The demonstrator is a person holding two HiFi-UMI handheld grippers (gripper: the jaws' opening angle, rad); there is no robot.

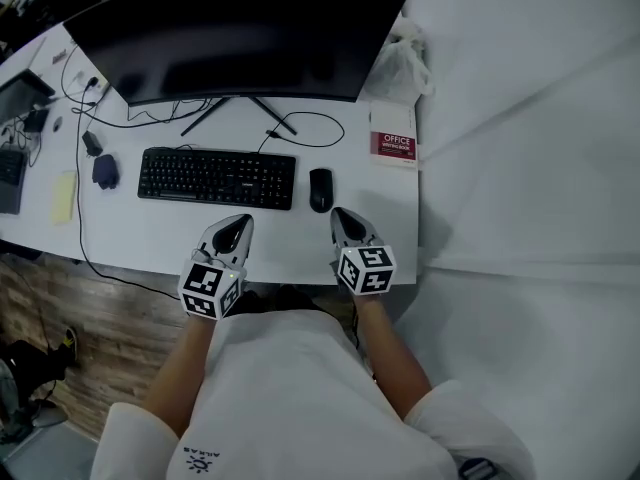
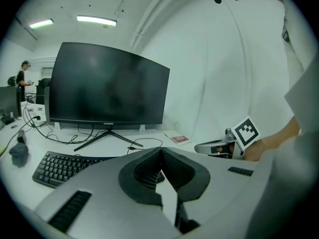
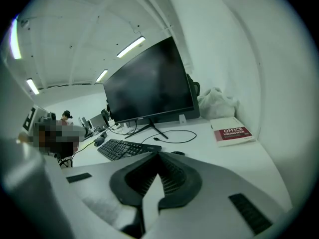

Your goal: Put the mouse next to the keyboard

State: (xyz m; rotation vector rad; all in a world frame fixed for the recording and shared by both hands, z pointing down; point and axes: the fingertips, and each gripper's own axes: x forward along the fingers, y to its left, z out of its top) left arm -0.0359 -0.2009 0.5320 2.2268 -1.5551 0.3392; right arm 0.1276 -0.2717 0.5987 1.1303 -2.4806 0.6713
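On the white desk point(image 1: 180, 238) a black mouse point(image 1: 320, 189) lies just right of the black keyboard point(image 1: 217, 178), close to its right end. My right gripper point(image 1: 343, 216) hovers just in front of the mouse, apart from it, shut with nothing held. At the desk's front edge my left gripper point(image 1: 240, 224) is below the keyboard's right half, also shut and empty. In the right gripper view the closed right gripper point(image 3: 159, 156) points at the keyboard point(image 3: 124, 148) and the mouse point(image 3: 177, 153). In the left gripper view the left gripper point(image 2: 160, 151) covers part of the keyboard point(image 2: 60, 167).
A wide dark monitor point(image 1: 235, 33) stands behind the keyboard, cables trailing around its stand. A red and white book point(image 1: 393, 148) and a plastic bag point(image 1: 403, 63) sit at the right rear. A dark object point(image 1: 105, 171) and a yellow pad point(image 1: 64, 196) lie left.
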